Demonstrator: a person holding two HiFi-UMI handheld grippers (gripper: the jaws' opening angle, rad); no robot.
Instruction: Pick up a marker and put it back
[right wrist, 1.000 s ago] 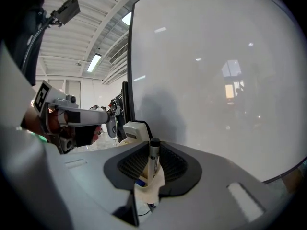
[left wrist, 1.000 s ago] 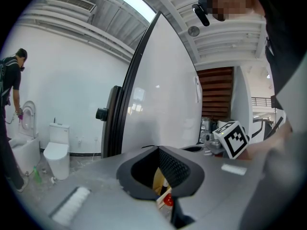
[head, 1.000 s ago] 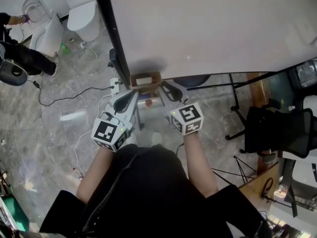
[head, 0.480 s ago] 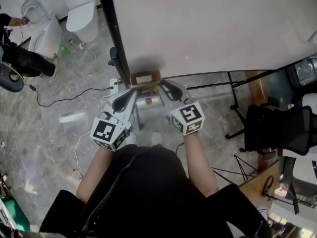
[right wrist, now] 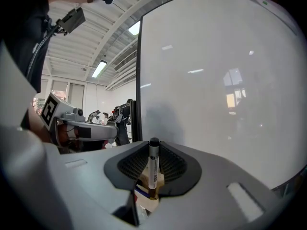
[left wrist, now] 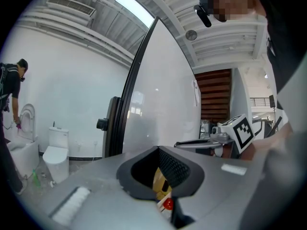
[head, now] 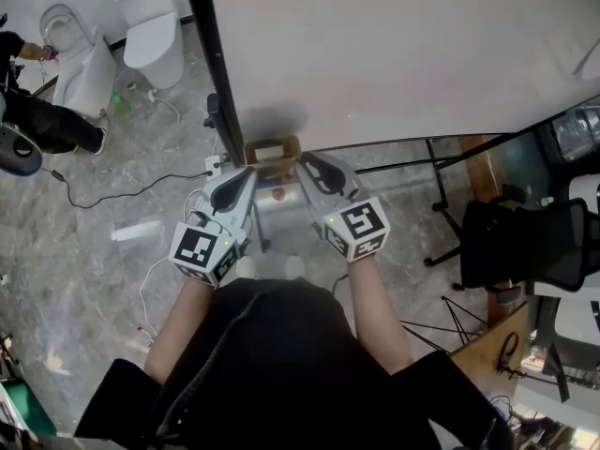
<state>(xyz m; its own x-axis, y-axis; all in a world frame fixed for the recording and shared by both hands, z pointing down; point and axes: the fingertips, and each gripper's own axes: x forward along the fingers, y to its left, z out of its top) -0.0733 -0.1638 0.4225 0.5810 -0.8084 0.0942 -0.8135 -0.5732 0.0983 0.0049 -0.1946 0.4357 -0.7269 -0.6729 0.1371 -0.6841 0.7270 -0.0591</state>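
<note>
The right hand-held gripper [right wrist: 152,176] has its jaws closed partway onto a marker [right wrist: 153,164]. The pads press on the barrel from both sides. The marker stands upright with its black cap on top, and its lower end is at or just inside the mouth of a small wooden box [head: 272,153]. In the head view that box sits at 12 o'clock from the person, against the foot of a whiteboard [head: 403,54], with one gripper on each side of it.

The left hand-held gripper [head: 247,172] is at about 11 o'clock of the box. Its jaws stand apart and hold nothing that I can make out. Through the gap its own view shows a strip of the box's wood and, below it, a red cap [left wrist: 168,204]. I cannot tell whether the pads touch the wood.

The marker looks barely clear of the box, so the main risk is its lower end catching on the rim. A snag there could pivot the barrel between the pads, since they hold it in one narrow band, or pull the light box along and tip it. If the left jaws are not steadying the box, nothing else seems to. On the way back down, a tilted marker could miss the opening, hit the rim, slip out and fall to the floor [head: 112,204]. The whiteboard is close at 12 o'clock, so a forward nudge could knock the cap against it.
</note>
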